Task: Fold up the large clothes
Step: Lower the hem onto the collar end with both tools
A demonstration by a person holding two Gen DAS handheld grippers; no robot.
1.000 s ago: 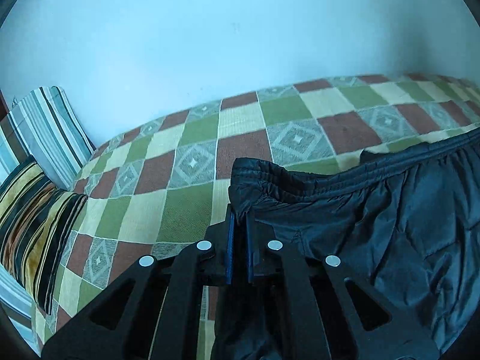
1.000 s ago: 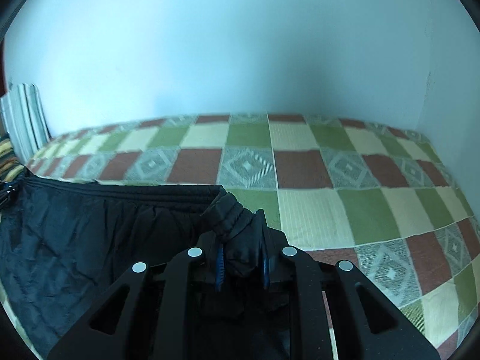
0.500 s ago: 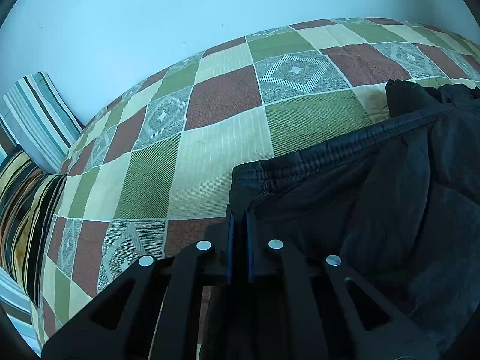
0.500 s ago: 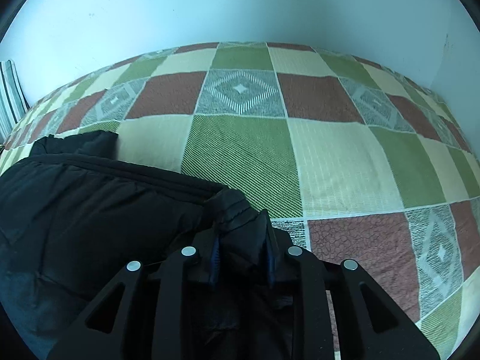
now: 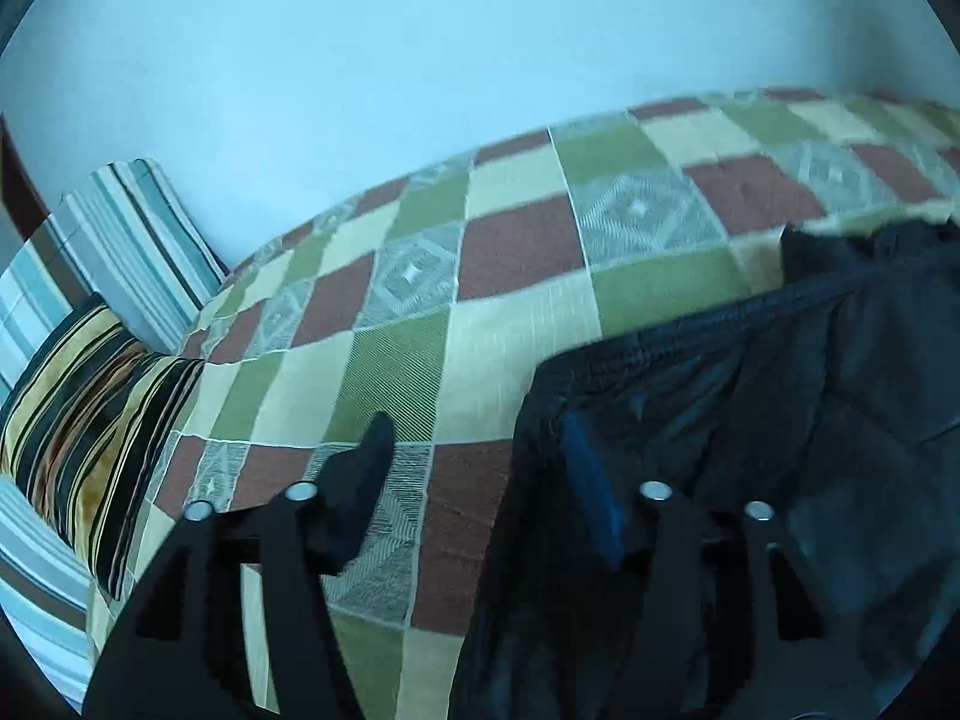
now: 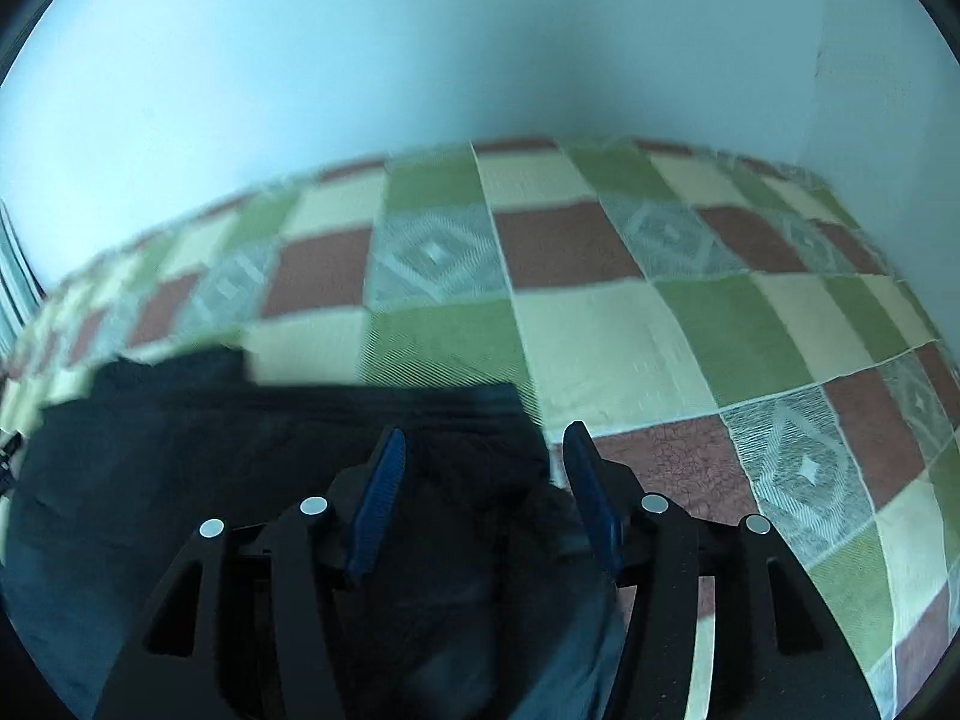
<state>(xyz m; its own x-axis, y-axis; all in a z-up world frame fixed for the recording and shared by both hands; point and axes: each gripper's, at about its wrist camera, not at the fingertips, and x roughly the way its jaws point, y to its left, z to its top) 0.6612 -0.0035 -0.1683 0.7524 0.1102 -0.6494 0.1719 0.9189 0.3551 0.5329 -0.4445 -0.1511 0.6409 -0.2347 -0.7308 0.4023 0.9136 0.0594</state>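
A large black quilted garment [image 5: 780, 396] lies on the checked bedspread [image 5: 510, 276]. In the left wrist view its ribbed hem runs up to the right and its corner sits by the right finger. My left gripper [image 5: 477, 438] is opening, jaws spread wide, with the bedspread and the garment's edge between them, pads off the cloth. In the right wrist view the same black garment [image 6: 270, 450] fills the lower left. My right gripper [image 6: 483, 441] is opening too, and the garment's corner lies loose between its blue pads [image 6: 378, 498].
A striped pillow [image 5: 126, 252] leans on the pale wall at the left, with a yellow and black striped cushion [image 5: 90, 438] in front of it. Bare checked bedspread [image 6: 720, 330] stretches right of the garment to the wall corner.
Both grippers were shut on the garment's hem corners and now stand spread apart, having let go. The hem has dropped onto the bedspread, and both views have tilted up slightly.
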